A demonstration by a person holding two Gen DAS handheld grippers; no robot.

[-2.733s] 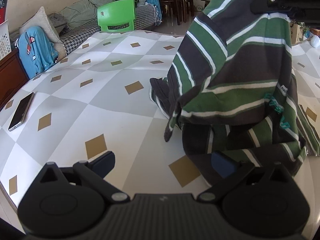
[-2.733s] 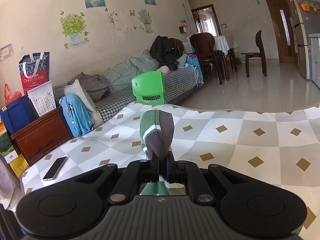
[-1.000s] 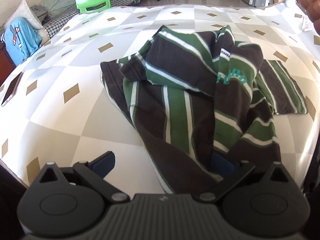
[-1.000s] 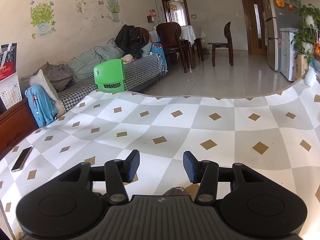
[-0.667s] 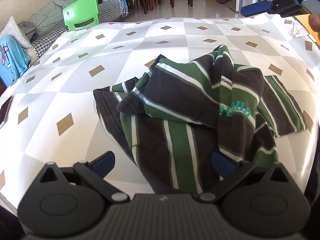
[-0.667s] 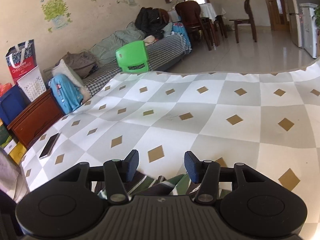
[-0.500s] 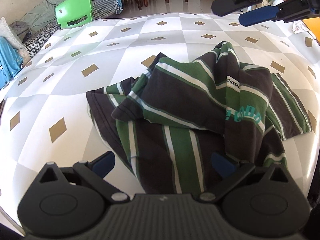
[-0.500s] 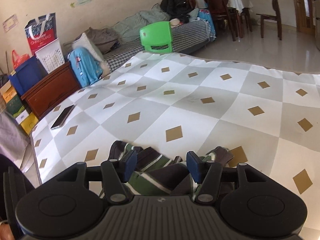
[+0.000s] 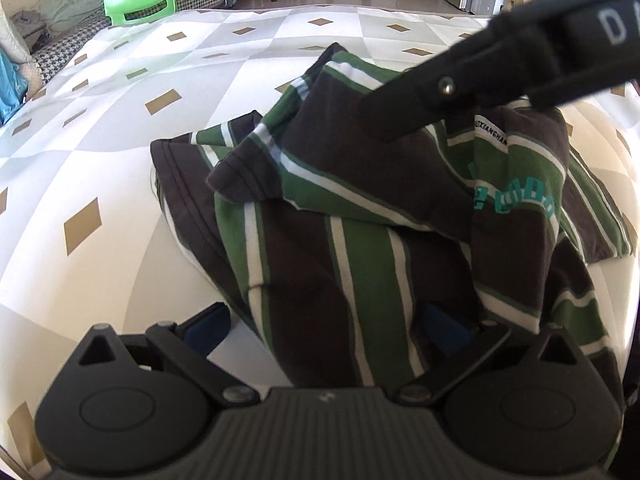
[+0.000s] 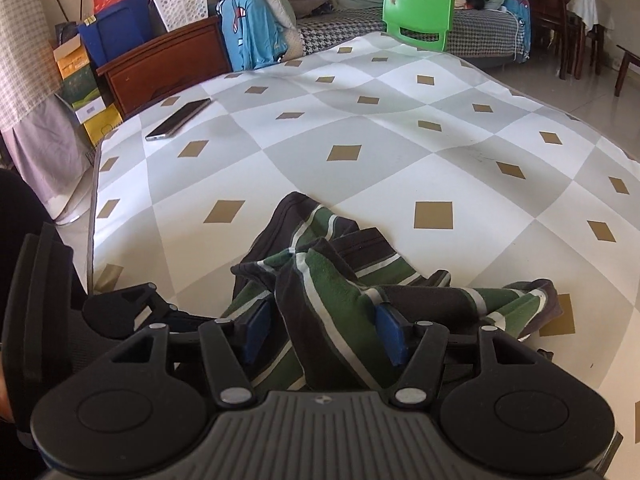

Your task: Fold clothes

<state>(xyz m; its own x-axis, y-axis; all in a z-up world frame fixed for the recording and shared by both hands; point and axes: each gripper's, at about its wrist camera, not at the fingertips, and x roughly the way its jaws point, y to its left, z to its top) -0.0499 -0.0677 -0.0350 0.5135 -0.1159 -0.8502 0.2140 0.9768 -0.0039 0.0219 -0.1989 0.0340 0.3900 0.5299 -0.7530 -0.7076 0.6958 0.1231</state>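
Fingers [image 10: 390, 334] of the right gripper [image 10: 324, 334] stand about half apart, having just been opening; a raised fold of the striped shirt [image 10: 320, 280] sits between the blue pads, and whether they press on it cannot be told. Fingers [image 9: 208, 326] of the left gripper [image 9: 324, 328] are spread wide, the shirt's lower edge draped loosely across the gap, not pinched. The shirt lies crumpled at lower centre of the right wrist frame, on the diamond-patterned surface [image 10: 400, 120]. Farther, at left, a phone [image 10: 178, 119]. Beyond the surface's far edge, upper right, a green chair [image 10: 418, 16].
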